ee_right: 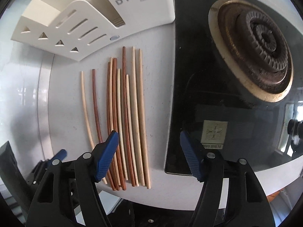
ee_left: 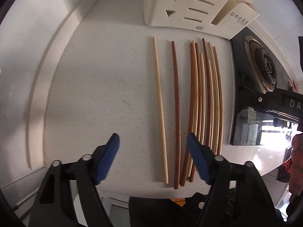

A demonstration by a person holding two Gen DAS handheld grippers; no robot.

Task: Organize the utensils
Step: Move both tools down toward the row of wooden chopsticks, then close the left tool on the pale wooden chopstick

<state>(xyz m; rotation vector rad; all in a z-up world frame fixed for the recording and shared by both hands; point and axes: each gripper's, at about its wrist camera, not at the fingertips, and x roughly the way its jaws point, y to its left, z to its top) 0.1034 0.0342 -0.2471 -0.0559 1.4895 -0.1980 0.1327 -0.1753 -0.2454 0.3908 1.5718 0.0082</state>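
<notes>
I see every chopstick on the counter, none visibly in the DROEE holder; left gripper and right gripper gape empty; sorting not begun.

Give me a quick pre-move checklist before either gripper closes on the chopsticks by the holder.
1. Left gripper jaws apart, nothing held: ok.
2. Right gripper jaws apart, nothing held: ok.
3. Pale chopstick and dark chopstick lie apart between the left fingers: ok.
4. Bundle of chopsticks separated for a single pick: not ok, they touch and overlap.
5. White utensil holder upright, slots unobstructed: ok.
6. Right gripper centred over the bundle: not ok, it straddles the cooktop edge.
</notes>
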